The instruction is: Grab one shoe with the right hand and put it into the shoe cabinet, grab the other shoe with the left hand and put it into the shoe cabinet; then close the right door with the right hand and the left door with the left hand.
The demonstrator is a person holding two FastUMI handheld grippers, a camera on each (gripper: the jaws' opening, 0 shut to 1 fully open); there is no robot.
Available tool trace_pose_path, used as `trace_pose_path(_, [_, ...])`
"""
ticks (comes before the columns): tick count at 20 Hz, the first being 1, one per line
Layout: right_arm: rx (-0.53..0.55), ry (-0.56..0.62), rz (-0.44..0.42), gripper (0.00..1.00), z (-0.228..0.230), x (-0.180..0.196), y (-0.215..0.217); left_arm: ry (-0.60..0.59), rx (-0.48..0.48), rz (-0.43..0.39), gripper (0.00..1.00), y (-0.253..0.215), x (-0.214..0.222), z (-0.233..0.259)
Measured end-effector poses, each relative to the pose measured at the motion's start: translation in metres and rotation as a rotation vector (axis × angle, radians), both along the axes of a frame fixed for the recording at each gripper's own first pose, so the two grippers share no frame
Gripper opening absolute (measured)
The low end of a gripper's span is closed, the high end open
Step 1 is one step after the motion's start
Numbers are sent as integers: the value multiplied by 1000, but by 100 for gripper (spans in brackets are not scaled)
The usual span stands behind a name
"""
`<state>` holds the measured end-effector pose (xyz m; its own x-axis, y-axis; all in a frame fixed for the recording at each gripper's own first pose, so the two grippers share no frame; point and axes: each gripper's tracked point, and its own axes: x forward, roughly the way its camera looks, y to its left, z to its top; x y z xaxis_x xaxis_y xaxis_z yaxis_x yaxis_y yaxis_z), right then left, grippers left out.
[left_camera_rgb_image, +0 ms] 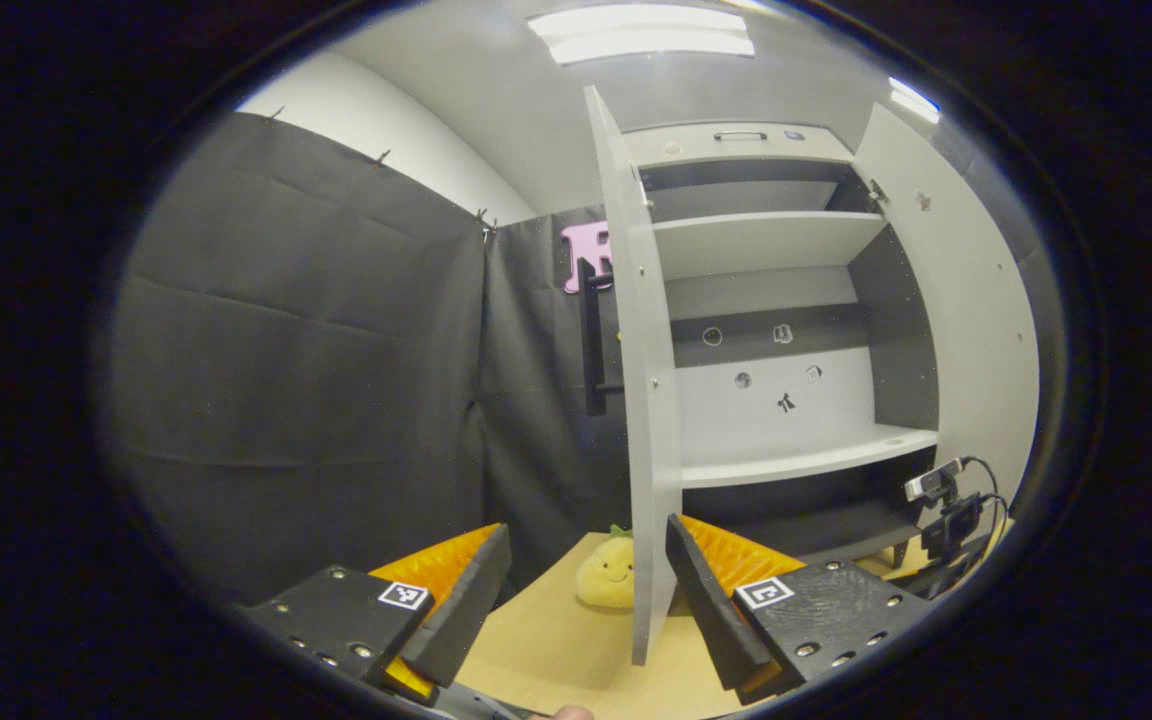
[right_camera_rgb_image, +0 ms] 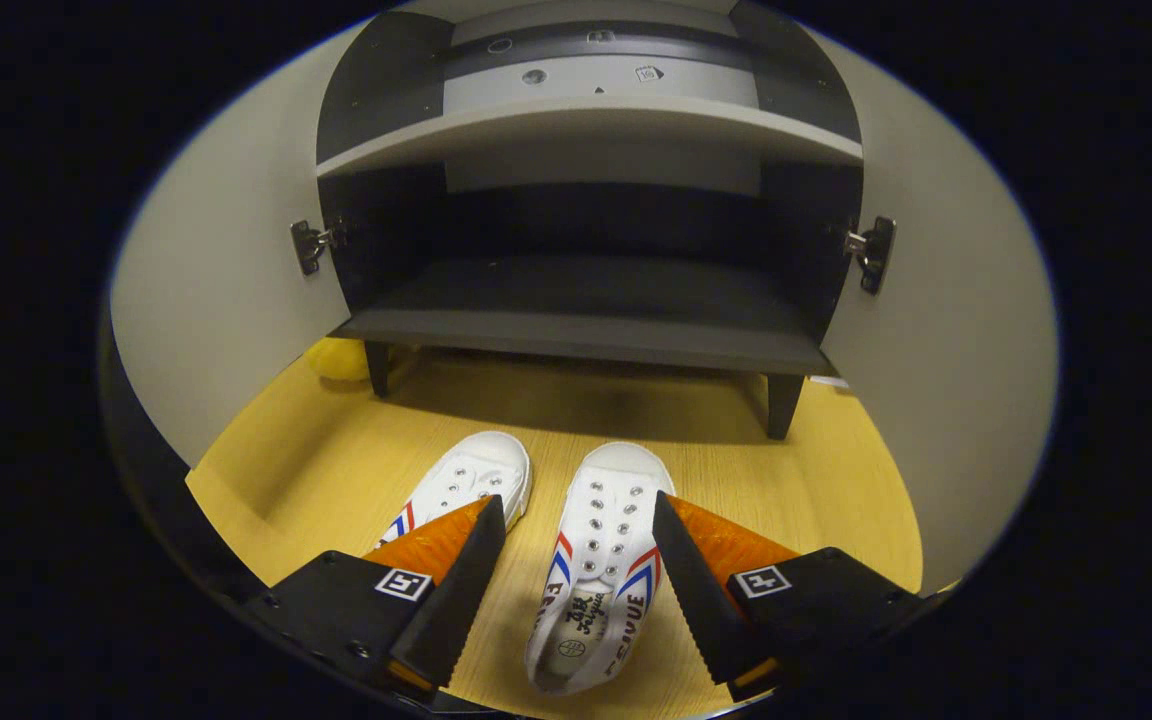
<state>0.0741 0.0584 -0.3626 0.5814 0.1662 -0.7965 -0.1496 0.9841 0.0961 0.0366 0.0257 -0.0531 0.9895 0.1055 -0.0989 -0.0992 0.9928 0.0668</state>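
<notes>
Square marker tags on each gripper (right_camera_rgb_image: 578,560)

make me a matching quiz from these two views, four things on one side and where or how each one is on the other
Things:
1. right shoe
2. left shoe
3. plush toy
4. left door

Places or states:
A. swung open, edge toward the left gripper
B. on the floor by the cabinet leg, behind the door
C. between the right gripper's open fingers
D. partly hidden behind a right gripper finger

Pairs: 1-C, 2-D, 3-B, 4-A
</notes>
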Motion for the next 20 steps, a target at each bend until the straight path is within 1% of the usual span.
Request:
trace_pose_path(1, [6,36,8,92,-7,-4,3,5,0,-4,100,-2,1,-1])
trace_pose_path(2, [11,66,12,91,-15,-7,4,9,-1,-6,100,-3,1,-2])
trace_pose_path(3, [12,90,13,86,-21,-9,6,12,-2,-8,100,-3,1,-4])
trace_pose_path(4, [14,113,11,77,-28,-12,7,14,-3,-9,100,-4,1,-5])
trace_pose_path(5, [14,144,8,65,-36,-15,8,15,-3,-10,100,-5,1,-5])
trace_pose_path(6, [18,171,7,67,-42,-18,10,14,-2,-11,100,-5,2,-4])
trace_pose_path(10, [14,221,0,63,-55,-16,16,12,-2,-16,100,-4,0,-1])
trace_pose_path(11, [-8,219,-3,63,-57,-13,14,11,-3,-19,100,-4,0,-1])
trace_pose_path(12, [-64,222,-10,63,-63,-12,2,8,-3,-22,100,-5,-1,1])
trace_pose_path(13, [-53,218,-33,46,-53,-16,3,4,-3,-25,100,-5,-2,2])
trace_pose_path(14, [-49,229,-31,29,-58,-13,5,2,-4,-31,100,-6,-3,3])
trace_pose_path(15, [-23,235,-46,29,-58,-13,6,1,-5,-37,100,-8,-3,3])
trace_pose_path(16, [0,248,-78,15,-57,-12,5,1,-6,-47,100,-9,-4,4])
trace_pose_path(17, [15,237,-111,2,-51,-12,3,0,-2,-52,94,-11,-5,4])
trace_pose_path(18, [11,223,-103,2,-51,-11,3,-3,0,-56,100,-11,-5,6])
trace_pose_path(19, [4,202,-106,5,-46,-10,2,-5,-3,-65,100,-14,-6,6])
trace_pose_path(20, [9,175,-113,2,-39,-8,0,-8,-6,-76,100,-16,-8,8])
